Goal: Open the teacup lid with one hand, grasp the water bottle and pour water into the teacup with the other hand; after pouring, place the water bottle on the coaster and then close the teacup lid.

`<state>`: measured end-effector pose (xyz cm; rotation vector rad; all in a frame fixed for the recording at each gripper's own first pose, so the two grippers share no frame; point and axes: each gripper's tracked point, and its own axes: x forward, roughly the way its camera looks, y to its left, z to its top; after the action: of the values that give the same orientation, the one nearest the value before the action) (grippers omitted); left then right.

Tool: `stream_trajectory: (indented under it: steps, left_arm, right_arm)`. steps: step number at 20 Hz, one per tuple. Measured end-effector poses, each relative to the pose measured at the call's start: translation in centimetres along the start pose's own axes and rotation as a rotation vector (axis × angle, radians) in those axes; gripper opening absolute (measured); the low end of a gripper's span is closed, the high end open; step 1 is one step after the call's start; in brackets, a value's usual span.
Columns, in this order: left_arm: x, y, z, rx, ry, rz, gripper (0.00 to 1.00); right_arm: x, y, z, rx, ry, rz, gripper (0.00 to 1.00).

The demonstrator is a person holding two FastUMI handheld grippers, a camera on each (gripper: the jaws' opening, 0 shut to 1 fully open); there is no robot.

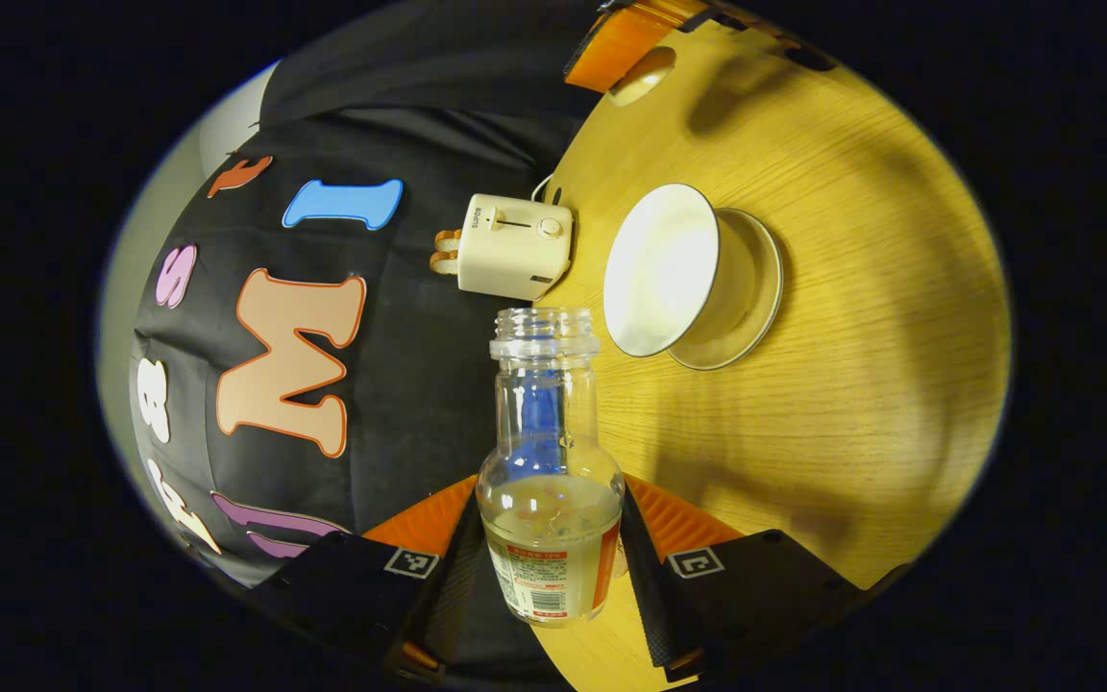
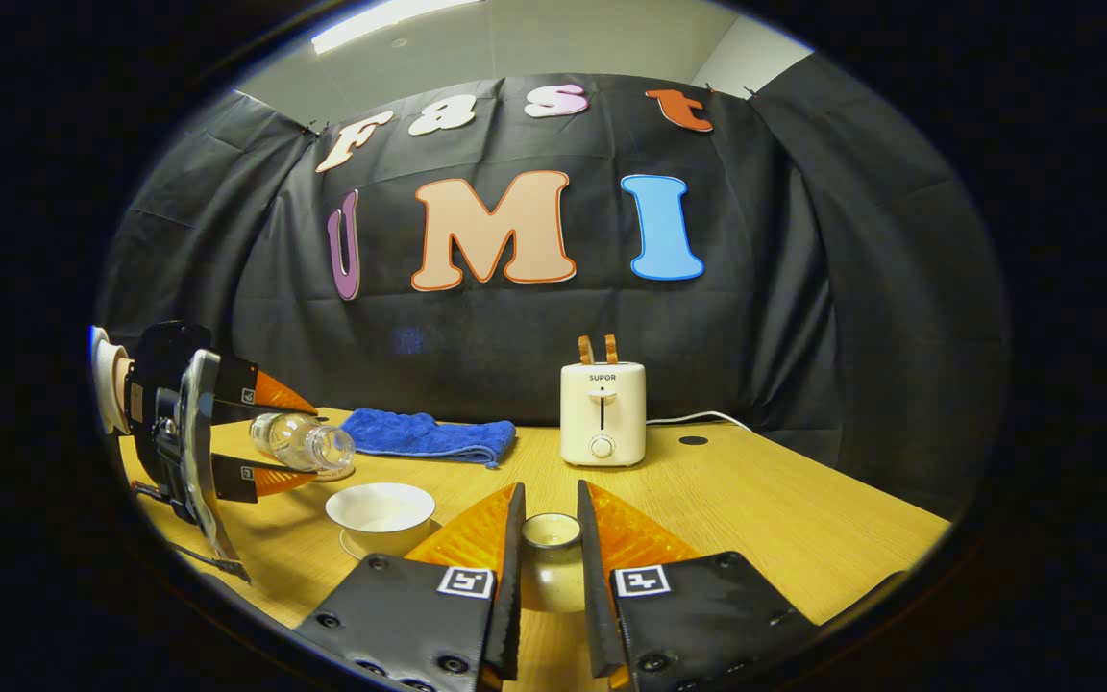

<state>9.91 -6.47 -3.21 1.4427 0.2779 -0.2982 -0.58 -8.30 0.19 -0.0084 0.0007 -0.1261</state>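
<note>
Teacup, a white porcelain bowl [image 2: 381,512] on its white saucer [image 2: 358,548], sits uncovered at lower left of the right gripper view, so the lid-opening step looks done. Its small round pale lid [image 2: 552,531] is pinched between both fingers of the right gripper [image 2: 550,538], at bottom centre of that view, just above the wooden table [image 2: 784,509].

Up and left of the cup there, the left gripper [image 2: 270,434] is clamped on a clear plastic water bottle [image 2: 302,440], uncapped and tipped nearly level, mouth toward the cup but not over it. In the left gripper view the bottle [image 1: 548,461] rises from bottom centre with water in its lower part, the cup [image 1: 661,271] to the upper right of its mouth. No stream is visible (pouring seems about to begin).

Left to do, by my reading: pouring, standing the bottle on the coaster, and closing the lid.

Farther back stand a cream toaster [image 2: 602,413] and a folded blue cloth [image 2: 429,435].
</note>
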Motion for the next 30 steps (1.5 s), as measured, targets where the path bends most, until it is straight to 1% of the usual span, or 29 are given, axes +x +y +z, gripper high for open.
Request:
stream_trajectory:
  steps: [5, 12, 15, 19, 24, 27, 30]
  left_arm:
    - [0.0, 0.4, 0.3, 0.123, 0.007, -0.003, 0.71]
    - [0.2, 0.5, 0.3, 0.219, 0.026, -0.026, 0.71]
    - [0.0, 0.8, 0.5, 0.267, 0.027, -0.021, 0.71]
    - [0.0, 1.0, 0.6, 0.313, 0.031, -0.014, 0.71]
    - [0.3, 1.4, 0.3, 0.346, 0.047, -0.013, 0.71]
    - [0.4, 1.7, 0.2, 0.373, 0.055, -0.006, 0.71]
    - [0.5, 2.4, 0.4, 0.407, 0.059, 0.001, 0.71]
  right_arm:
    - [0.0, 0.0, 0.0, 0.0, 0.0, 0.0, 0.31]
    - [0.0, 0.0, 0.0, 0.0, 0.0, 0.0, 0.31]
    - [0.1, 0.0, 0.0, 0.0, 0.0, 0.001, 0.31]
    - [0.1, 0.0, 0.0, 0.0, 0.0, 0.001, 0.31]
    - [0.0, 0.0, 0.0, 0.0, 0.0, 0.001, 0.31]
    - [0.1, 0.0, 0.0, 0.0, 0.0, 0.001, 0.32]
    - [0.1, 0.0, 0.0, 0.0, 0.0, 0.001, 0.31]
